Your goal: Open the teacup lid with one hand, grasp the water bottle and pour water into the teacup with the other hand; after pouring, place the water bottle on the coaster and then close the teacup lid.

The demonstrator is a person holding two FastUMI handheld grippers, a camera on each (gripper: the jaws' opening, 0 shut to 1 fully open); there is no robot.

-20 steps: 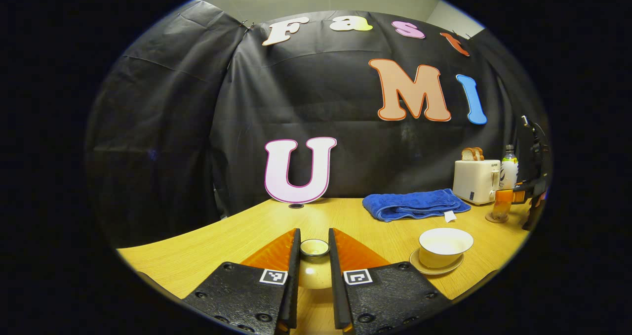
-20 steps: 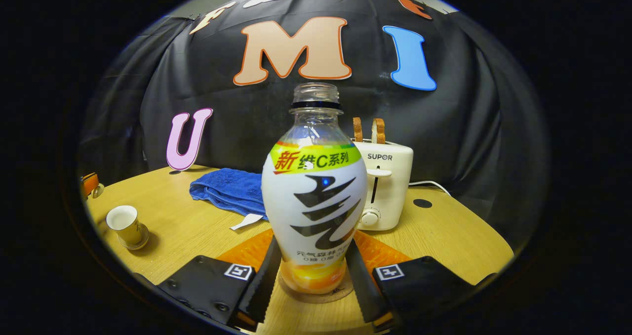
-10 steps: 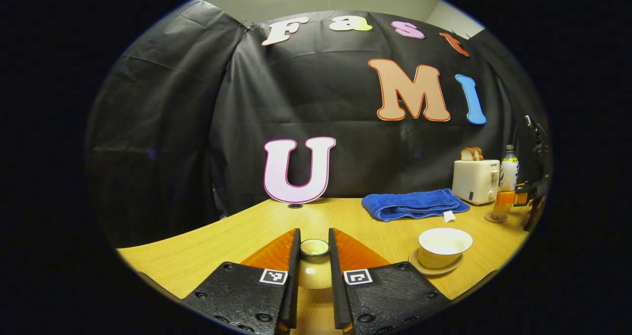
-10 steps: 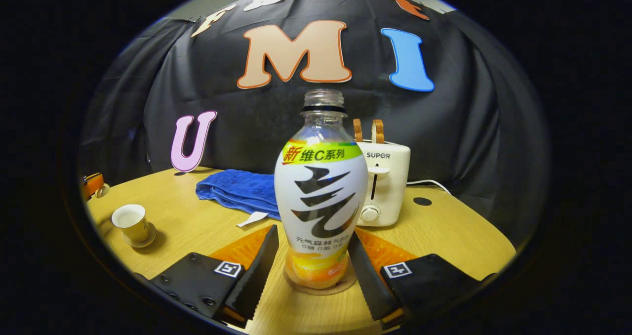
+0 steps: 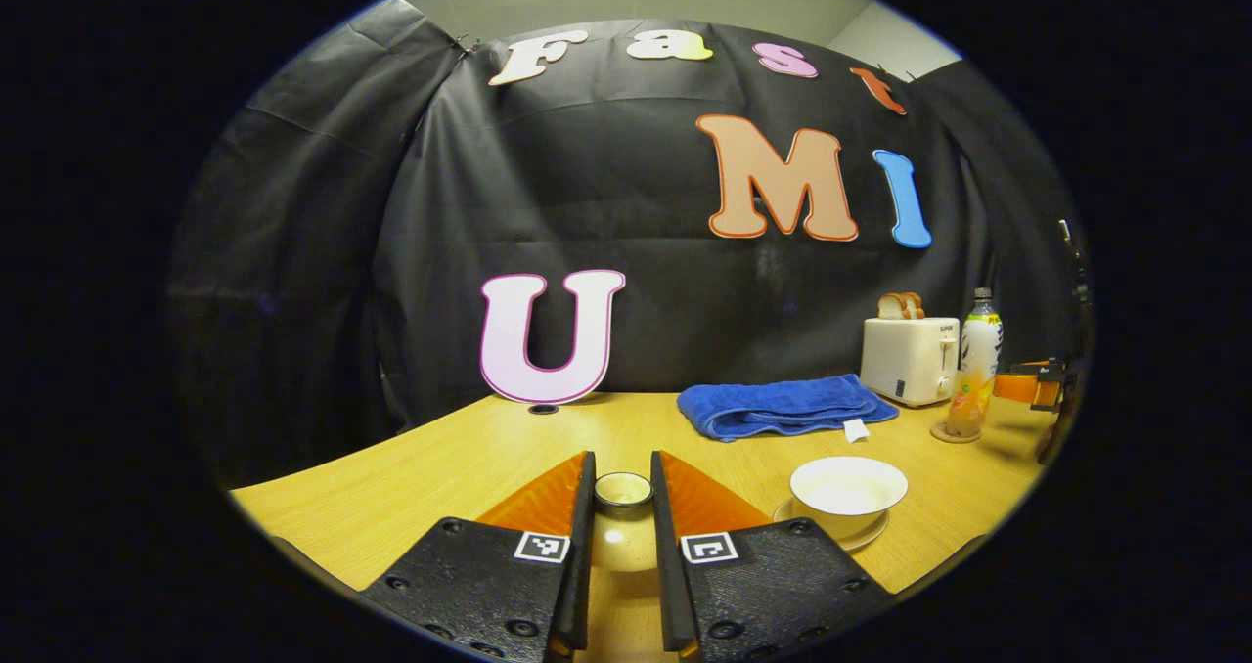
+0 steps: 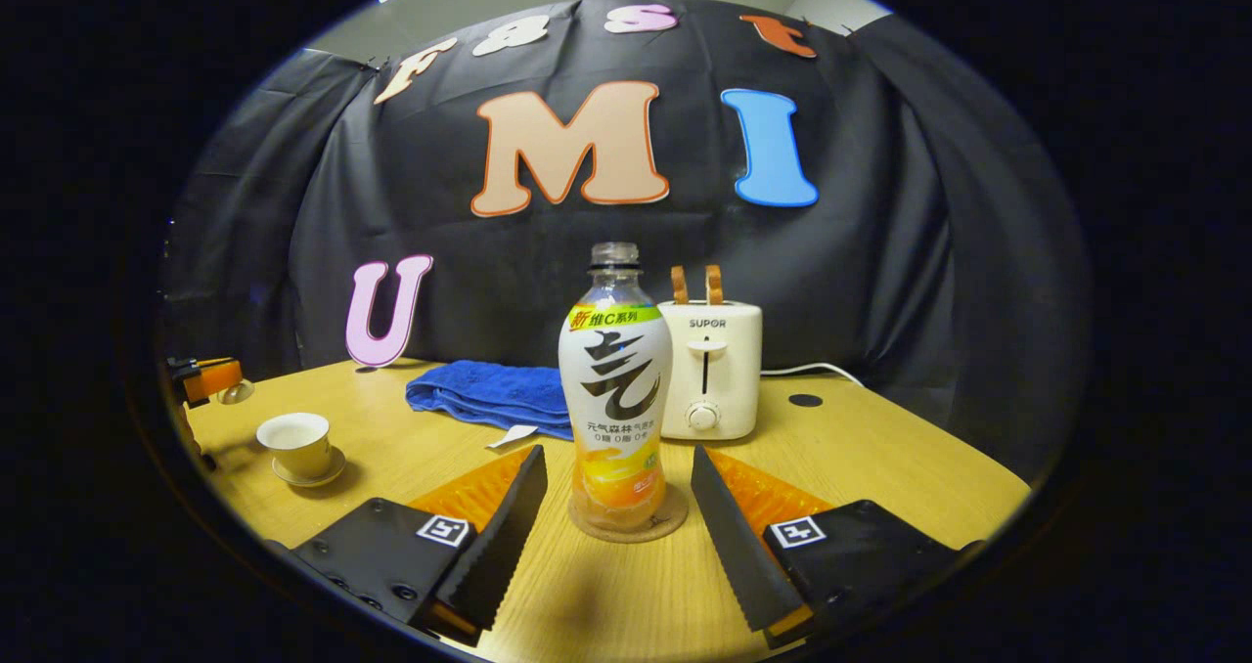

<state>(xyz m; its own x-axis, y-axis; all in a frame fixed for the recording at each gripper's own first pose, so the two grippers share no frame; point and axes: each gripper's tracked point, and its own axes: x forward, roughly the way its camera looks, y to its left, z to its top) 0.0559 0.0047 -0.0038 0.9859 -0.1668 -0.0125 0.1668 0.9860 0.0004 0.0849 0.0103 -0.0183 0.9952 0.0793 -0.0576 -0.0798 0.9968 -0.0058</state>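
item 1: left gripper (image 5: 622, 507), low over the table, its two fingers drawn narrow and pressing from either side on a small round cream-coloured ceramic teacup lid (image 5: 623, 531), whose dark-rimmed knob rose between the fingertips. lid held clear of the cup. this gripper also appeared far off at the left edge of the right gripper view (image 6: 210, 379), with the lid in it.

item 2: cream ceramic teacup (image 5: 847, 492), uncovered, standing on its matching saucer (image 5: 871, 536) on the table, just to the right of the left gripper. seen also in the right gripper view (image 6: 295, 441), on the left side of the table. whether it held liquid could not be told.

item 3: right gripper (image 6: 611, 492), fingers spread wide, one on each side of the bottle, neither touching it.

item 4: clear plastic water bottle (image 6: 614, 389) with a white, green and orange label, uncapped, upright on a round brown cork coaster (image 6: 628, 526), between and a little ahead of the right gripper's fingertips. in the left gripper view it stood at the far right of the table (image 5: 971, 375), on the coaster (image 5: 954, 436), beside the toaster.

item 5: light wooden table (image 6: 880, 458), bearing all of the above.

item 6: folded blue towel (image 5: 782, 407), at the back of the table, with a small white tag at its near edge.

item 7: white two-slot toaster (image 6: 706, 370) with two bread slices (image 6: 696, 285) standing in it, just behind and right of the bottle.
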